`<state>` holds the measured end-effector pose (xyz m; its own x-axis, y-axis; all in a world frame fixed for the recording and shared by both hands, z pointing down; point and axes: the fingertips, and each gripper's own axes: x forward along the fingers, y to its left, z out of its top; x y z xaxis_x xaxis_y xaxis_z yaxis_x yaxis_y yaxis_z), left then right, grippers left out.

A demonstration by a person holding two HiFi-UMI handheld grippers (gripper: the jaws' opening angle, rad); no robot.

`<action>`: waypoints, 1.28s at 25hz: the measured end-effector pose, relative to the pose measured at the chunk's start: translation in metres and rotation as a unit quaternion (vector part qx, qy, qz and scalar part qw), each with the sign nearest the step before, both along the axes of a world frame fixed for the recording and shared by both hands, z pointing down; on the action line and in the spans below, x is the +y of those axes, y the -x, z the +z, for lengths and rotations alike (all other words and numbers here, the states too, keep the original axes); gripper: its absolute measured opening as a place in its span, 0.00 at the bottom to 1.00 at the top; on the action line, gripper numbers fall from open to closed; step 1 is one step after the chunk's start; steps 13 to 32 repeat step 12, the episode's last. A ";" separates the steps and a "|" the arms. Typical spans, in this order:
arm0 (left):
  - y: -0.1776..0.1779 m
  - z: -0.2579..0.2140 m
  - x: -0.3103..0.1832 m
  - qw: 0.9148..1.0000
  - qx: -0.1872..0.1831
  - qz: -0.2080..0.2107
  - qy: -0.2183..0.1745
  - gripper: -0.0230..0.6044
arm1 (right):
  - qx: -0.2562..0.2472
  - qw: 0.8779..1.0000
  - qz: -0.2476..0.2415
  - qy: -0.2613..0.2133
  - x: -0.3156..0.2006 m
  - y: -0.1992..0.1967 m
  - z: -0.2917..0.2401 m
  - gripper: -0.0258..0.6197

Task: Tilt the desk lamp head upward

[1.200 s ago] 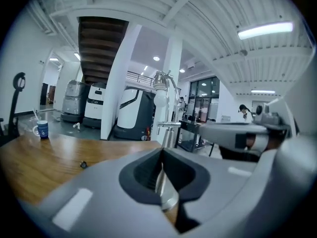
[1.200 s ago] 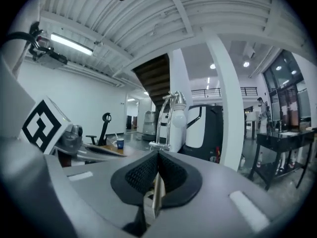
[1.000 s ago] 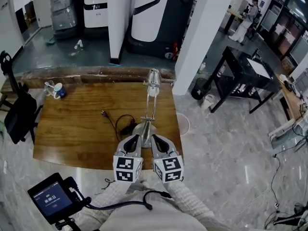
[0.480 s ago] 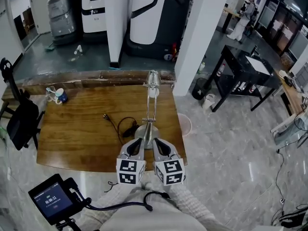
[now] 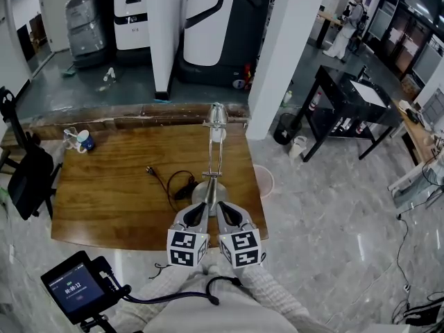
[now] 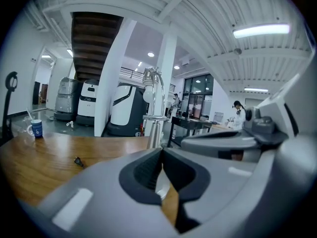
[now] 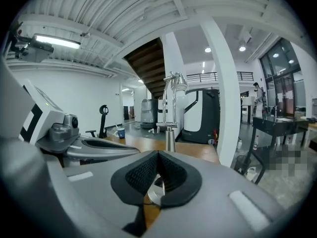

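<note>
While both grippers hover low over the near edge of a wide wooden desk (image 5: 104, 200), neither has taken hold of anything. Straight ahead of the fingertips stands a chrome desk lamp (image 5: 215, 155). Its round base (image 5: 207, 190) sits just beyond the fingertips and between the two grippers, and its thin upright stem rises away from them. The lamp head (image 5: 218, 114) sits at the top of that stem, well beyond and above both sets of fingers. The left gripper (image 5: 197, 209) and right gripper (image 5: 223, 209) lie side by side, nearly touching, each with its fingers pressed together on nothing. A black cord (image 5: 170, 180) with a plug curls on the wood just ahead and to the left of the left fingers. A small cup (image 5: 84, 141) stands far off to the left at the desk's back edge. This looks like the approach step, with the tilt not yet begun. The next move likely calls for one pair of fingers to part, rise to the lamp head and close on it. The other gripper may need to steady the base. Each gripper's marker cube (image 5: 186, 247) carries black-and-white square patterns, not words. A handheld screen (image 5: 75, 288), behind and left of the fingers, shows pale digits too small to read.
</note>
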<state>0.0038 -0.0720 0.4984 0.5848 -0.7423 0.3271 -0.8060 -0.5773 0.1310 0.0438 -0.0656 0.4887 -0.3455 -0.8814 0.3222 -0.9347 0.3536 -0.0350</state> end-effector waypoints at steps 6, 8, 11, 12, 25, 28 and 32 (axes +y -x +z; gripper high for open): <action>0.003 0.002 -0.001 1.000 0.003 -0.003 0.005 0.05 | 0.000 1.000 -0.004 -0.002 0.002 0.004 0.002 0.04; 0.004 0.001 -0.003 1.000 0.003 -0.007 0.002 0.05 | -0.004 1.000 -0.002 -0.002 0.000 0.003 0.002 0.04; 0.005 0.000 -0.005 1.000 0.001 -0.010 -0.002 0.05 | -0.007 1.000 0.002 -0.004 -0.003 0.001 0.000 0.04; 0.005 -0.001 -0.006 1.000 0.000 -0.011 -0.003 0.05 | -0.008 1.000 0.003 -0.005 -0.004 0.000 0.000 0.04; 0.005 -0.001 -0.006 1.000 0.000 -0.011 -0.003 0.05 | -0.008 1.000 0.003 -0.005 -0.004 0.000 0.000 0.04; 0.005 -0.001 -0.006 1.000 0.000 -0.011 -0.003 0.05 | -0.008 1.000 0.003 -0.005 -0.004 0.000 0.000 0.04; 0.005 -0.001 -0.006 1.000 0.000 -0.011 -0.003 0.05 | -0.008 1.000 0.003 -0.005 -0.004 0.000 0.000 0.04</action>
